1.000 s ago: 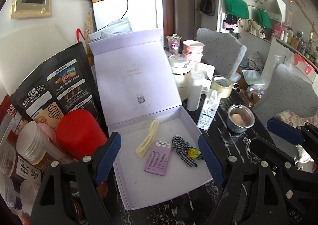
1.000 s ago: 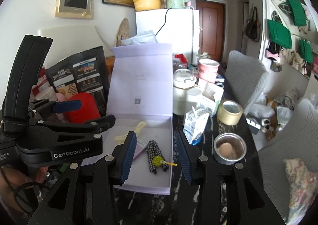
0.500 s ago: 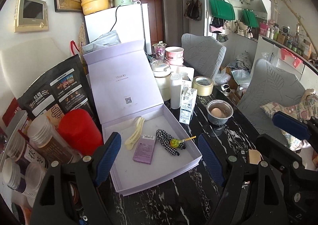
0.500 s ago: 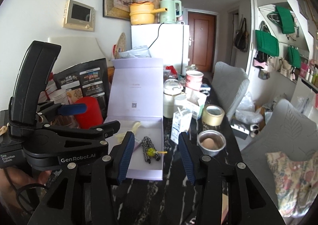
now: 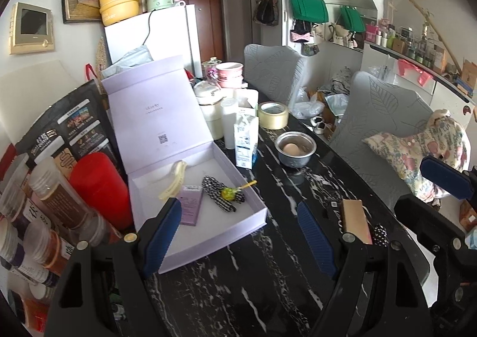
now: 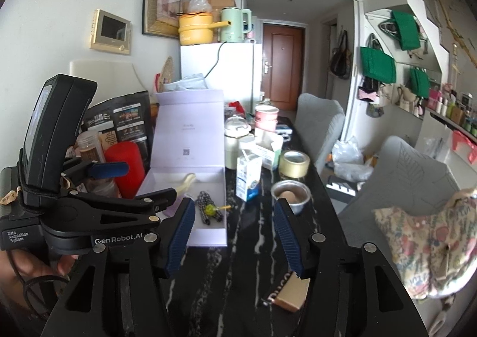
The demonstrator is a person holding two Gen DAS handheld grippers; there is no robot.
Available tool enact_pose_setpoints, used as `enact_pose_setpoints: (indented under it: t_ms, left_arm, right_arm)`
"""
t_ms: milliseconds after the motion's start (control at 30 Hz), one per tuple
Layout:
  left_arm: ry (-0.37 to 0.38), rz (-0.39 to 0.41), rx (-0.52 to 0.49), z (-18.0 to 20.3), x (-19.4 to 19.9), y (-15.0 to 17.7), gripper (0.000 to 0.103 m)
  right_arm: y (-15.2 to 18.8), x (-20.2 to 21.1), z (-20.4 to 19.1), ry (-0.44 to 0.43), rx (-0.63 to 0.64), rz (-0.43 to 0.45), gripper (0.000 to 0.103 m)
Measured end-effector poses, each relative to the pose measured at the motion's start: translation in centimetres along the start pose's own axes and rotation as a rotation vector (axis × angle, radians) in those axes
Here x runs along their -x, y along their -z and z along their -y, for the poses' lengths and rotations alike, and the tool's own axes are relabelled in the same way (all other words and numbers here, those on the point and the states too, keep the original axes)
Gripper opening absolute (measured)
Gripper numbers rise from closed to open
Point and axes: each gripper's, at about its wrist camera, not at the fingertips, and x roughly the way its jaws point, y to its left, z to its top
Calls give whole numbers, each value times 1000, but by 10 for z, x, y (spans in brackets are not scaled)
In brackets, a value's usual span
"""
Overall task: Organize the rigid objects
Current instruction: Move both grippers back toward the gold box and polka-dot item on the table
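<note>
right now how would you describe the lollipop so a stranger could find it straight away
Find the open lilac box on the black marble table. In its tray, a checked hair tie lies near the right wall, and the lollipop rests on it. Unlike the purple card and cream clip beside it, it is a yellow-green ball on a yellow stick.

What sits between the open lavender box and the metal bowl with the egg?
A white milk carton stands between lavender box and metal bowl, on the black table; clearest in the left wrist view.
</note>
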Motion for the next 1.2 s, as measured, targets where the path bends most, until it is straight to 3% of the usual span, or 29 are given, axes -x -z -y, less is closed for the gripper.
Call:
enact_pose_setpoints:
  t_ms: [500, 1200]
  left_arm:
    - [157, -58, -105, 64, -22, 24, 80]
    - [280, -168, -181, 119, -79, 52, 80]
  right_arm:
    - [43, 24, 45, 99, -90, -37, 56]
    - [103, 11, 106, 182, -233, -112, 56]
